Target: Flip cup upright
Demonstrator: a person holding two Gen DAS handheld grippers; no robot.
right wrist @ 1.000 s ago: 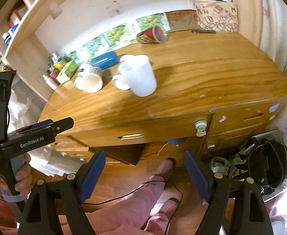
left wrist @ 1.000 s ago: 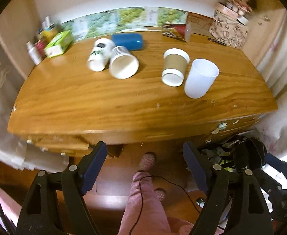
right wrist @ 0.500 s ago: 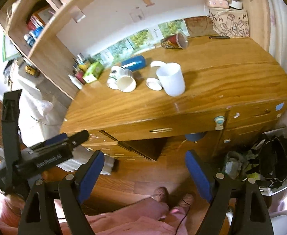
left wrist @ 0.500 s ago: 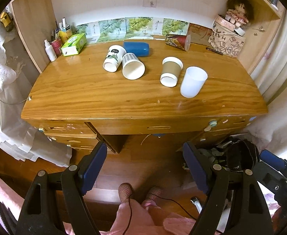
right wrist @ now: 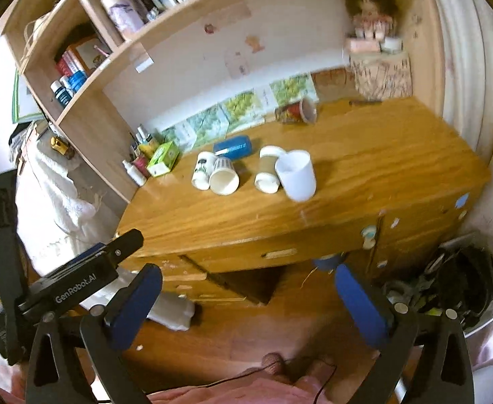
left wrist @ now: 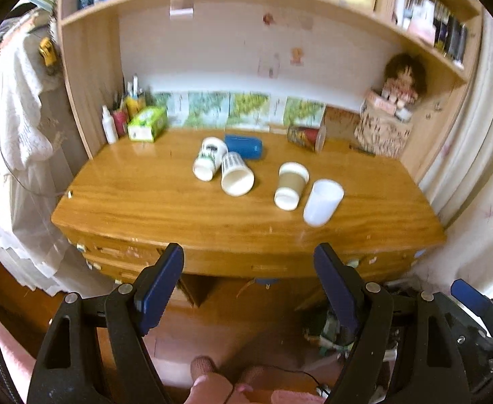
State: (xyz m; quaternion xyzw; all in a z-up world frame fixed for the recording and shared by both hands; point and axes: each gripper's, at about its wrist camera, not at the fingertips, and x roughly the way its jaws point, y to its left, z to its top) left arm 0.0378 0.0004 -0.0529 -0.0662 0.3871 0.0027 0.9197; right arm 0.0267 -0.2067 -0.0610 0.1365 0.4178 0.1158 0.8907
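Observation:
Several cups lie on their sides on the wooden desk (left wrist: pixel 165 202): a white printed cup (left wrist: pixel 209 161), a ribbed white cup (left wrist: pixel 236 176), a blue cup (left wrist: pixel 244 146), a brown paper cup (left wrist: pixel 290 185), a white plastic cup (left wrist: pixel 322 202) and a red patterned cup (left wrist: pixel 305 136) at the back. In the right wrist view the white plastic cup (right wrist: pixel 297 178) and brown cup (right wrist: pixel 268 168) lie mid-desk. My left gripper (left wrist: pixel 248 282) is open and empty, well short of the desk front. My right gripper (right wrist: pixel 246 303) is open and empty, also back from the desk.
A green box (left wrist: pixel 147 124) and bottles (left wrist: pixel 110 128) stand at the back left. A doll on a patterned box (left wrist: pixel 389 118) is at the back right. Bookshelves hang above. Drawers front the desk; a black bag (right wrist: pixel 455 282) lies on the floor at right.
Both grippers have pulled back and tilted up, so the shelves now show above the desk. The cups have not moved. Both grippers stay open.

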